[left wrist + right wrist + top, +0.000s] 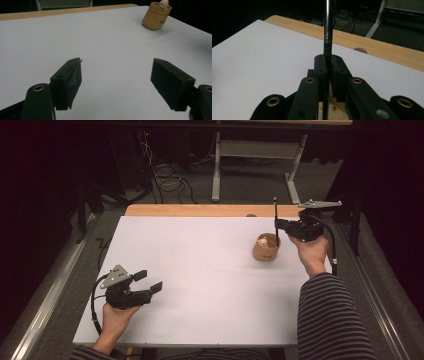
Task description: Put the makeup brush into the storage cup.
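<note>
A thin dark rod (275,222) is clamped upright between the closed jaws of the right gripper (278,224); the tan cup (266,247) stands just below, at six o'clock; the left gripper (148,281) is held wide open and empty, well apart at eight o'clock.

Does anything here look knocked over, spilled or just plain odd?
Nothing is spilled or broken. The tan cup stands upright on the white table with a small pale thing inside. The right gripper pinches a thin dark rod upright over the cup. The left gripper rests open, far away.
</note>
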`<state>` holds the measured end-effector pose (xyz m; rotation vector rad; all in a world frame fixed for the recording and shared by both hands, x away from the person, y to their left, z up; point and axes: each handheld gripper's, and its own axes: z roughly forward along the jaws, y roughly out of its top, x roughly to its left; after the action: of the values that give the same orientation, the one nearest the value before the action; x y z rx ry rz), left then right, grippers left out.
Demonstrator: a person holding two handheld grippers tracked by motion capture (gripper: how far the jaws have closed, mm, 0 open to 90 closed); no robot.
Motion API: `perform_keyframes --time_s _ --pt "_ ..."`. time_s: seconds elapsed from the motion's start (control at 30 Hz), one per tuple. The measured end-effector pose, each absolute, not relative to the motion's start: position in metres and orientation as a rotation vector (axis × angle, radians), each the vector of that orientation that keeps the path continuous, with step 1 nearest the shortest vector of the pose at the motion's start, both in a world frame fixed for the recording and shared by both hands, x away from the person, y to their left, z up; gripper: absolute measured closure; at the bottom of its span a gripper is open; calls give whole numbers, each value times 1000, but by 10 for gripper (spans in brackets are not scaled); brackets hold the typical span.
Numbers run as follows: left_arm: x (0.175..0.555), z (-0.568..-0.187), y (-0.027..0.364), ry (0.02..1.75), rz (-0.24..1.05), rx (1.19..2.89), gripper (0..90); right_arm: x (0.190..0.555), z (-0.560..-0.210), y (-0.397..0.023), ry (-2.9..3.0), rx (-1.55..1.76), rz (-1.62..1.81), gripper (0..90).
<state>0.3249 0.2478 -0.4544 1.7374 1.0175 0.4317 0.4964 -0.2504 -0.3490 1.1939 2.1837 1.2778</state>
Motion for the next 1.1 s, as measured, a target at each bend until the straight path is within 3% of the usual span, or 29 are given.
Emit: perform_keyframes --time_s 1.1 --pt "322 -455 249 1031 427 1740 255 518 -358 -236 2147 1195 1317 862"
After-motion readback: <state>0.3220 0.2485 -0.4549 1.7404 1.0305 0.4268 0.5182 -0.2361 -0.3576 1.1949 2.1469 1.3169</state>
